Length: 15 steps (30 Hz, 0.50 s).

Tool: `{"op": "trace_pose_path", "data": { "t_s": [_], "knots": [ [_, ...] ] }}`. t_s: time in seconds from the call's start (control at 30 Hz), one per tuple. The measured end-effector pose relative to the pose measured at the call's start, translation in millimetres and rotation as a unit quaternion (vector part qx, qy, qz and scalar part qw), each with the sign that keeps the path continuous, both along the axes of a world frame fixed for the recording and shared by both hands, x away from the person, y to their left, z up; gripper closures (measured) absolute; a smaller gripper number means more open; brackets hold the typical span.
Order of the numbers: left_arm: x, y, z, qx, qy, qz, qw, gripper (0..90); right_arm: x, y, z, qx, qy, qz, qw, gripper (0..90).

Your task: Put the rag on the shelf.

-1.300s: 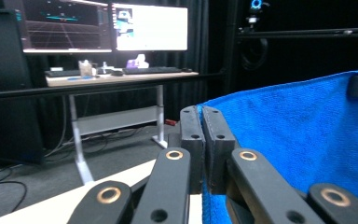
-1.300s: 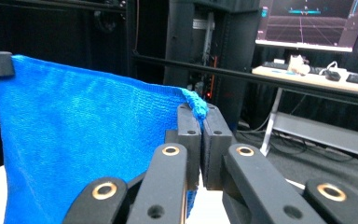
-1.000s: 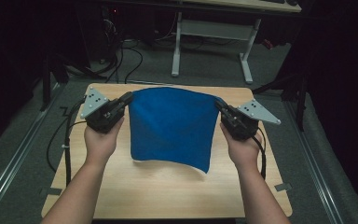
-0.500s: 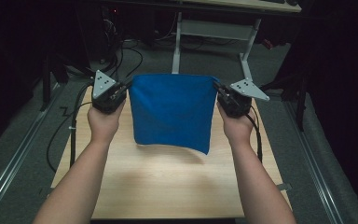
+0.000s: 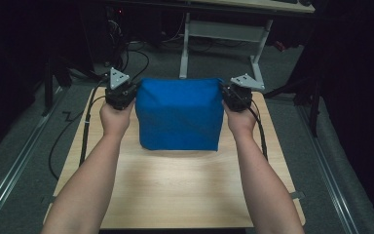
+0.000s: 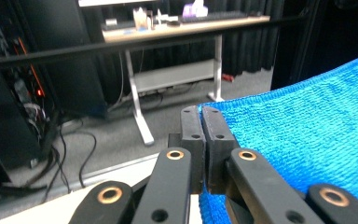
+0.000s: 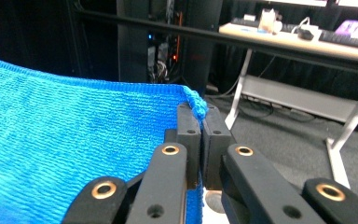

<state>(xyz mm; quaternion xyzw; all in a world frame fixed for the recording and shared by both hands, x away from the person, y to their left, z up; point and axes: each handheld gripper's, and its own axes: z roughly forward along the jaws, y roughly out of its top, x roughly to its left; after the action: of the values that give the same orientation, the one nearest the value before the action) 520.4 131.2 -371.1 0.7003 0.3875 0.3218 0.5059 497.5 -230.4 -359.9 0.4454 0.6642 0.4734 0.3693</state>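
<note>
A blue towel [image 5: 180,114] hangs stretched between my two grippers above the far half of the wooden table [image 5: 175,190]. Its lower edge rests on the tabletop. My left gripper [image 5: 126,93] is shut on the towel's top left corner. My right gripper [image 5: 230,95] is shut on the top right corner. In the left gripper view the black jaws [image 6: 200,122] pinch the knit blue towel [image 6: 307,135], which spreads away to the right. In the right gripper view the jaws [image 7: 199,120] clamp a bunched corner of the blue towel [image 7: 74,135], which spreads to the left.
A white-legged desk [image 5: 219,29] stands beyond the table on grey carpet, with cables [image 5: 136,58] on the floor at the left. Metal rails [image 5: 14,170] run along both sides of the table. The near half of the tabletop is bare wood.
Both hands have carried the towel away from me toward the table's far edge and slightly down. The towel now hangs flatter and squarer, its lower edge on the table.
</note>
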Motion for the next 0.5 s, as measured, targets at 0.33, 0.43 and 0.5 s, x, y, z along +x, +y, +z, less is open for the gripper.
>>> {"op": "trace_pose_path", "data": {
  "t_s": [0.33,0.43,0.5],
  "knots": [
    [3.7,-6.1,-54.8,0.008,0.074,-0.036,0.9966,88.8,9.1,-6.2,-45.2,-0.01,0.064,-0.003,0.9979,88.8],
    [2.8,-6.0,-67.4,0.0,0.088,-0.042,0.9952,88.8,8.5,-4.8,-57.9,-0.013,0.08,0.0,0.9967,88.8],
    [1.4,-6.5,-76.3,-0.003,0.093,-0.047,0.9945,88.8,7.7,-2.4,-65.9,-0.009,0.087,0.005,0.9962,88.8]
  ]
}}
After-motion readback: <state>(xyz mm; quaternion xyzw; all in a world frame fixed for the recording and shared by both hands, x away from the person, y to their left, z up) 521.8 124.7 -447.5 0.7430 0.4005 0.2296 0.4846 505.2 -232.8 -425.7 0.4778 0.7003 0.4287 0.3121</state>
